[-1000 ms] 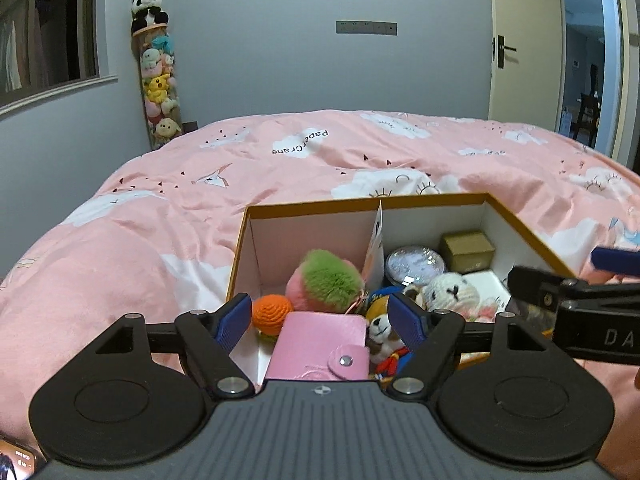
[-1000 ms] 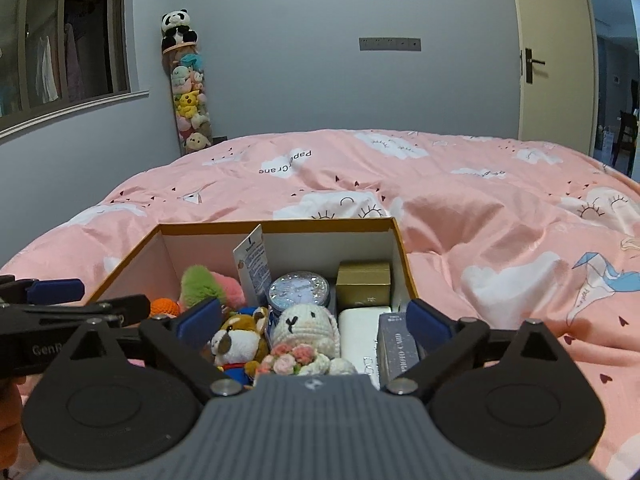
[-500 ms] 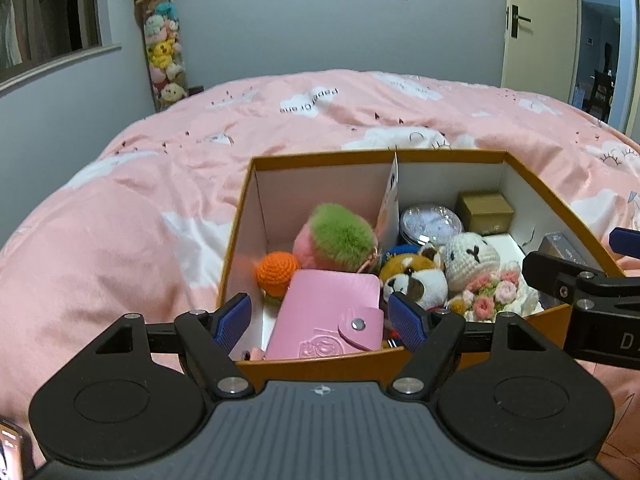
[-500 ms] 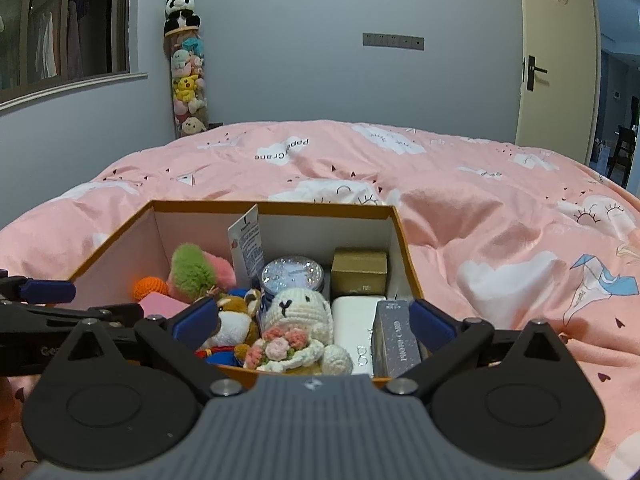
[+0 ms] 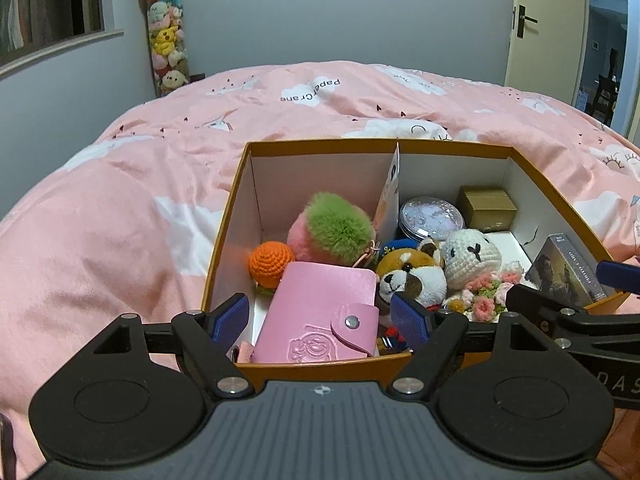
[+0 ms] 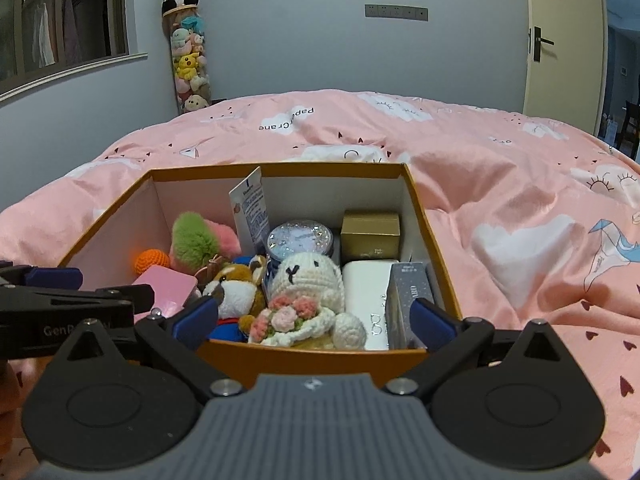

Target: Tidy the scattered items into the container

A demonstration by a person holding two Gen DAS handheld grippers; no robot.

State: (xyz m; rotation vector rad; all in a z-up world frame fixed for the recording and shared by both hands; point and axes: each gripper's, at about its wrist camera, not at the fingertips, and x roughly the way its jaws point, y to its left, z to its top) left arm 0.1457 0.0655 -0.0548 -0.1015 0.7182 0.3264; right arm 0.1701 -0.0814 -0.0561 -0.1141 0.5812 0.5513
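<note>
An orange cardboard box point(image 5: 320, 147) with white walls sits on the pink bed; it also shows in the right wrist view point(image 6: 280, 169). Inside lie a pink wallet point(image 5: 320, 312), an orange crochet ball point(image 5: 270, 258), a green-pink pompom point(image 5: 334, 228), a plush dog point(image 5: 412, 276), a white crochet bunny with flowers point(image 6: 308, 280), a glitter tin point(image 6: 300, 238), a gold box point(image 6: 370, 232), a white case point(image 6: 366, 300) and a grey card box point(image 6: 406, 300). My left gripper point(image 5: 320, 318) is open and empty above the box's near left edge. My right gripper point(image 6: 314, 318) is open and empty above the near right edge.
The pink cloud-print duvet point(image 5: 120, 220) surrounds the box. A tall tube of plush toys point(image 5: 166, 40) stands against the far wall. A door point(image 5: 548, 28) stands at the right. The right gripper's arm point(image 5: 580, 324) shows in the left wrist view.
Both grippers have risen and pulled back, so I look down into the box from higher up. Both stay open and empty. The items in the box have not moved.
</note>
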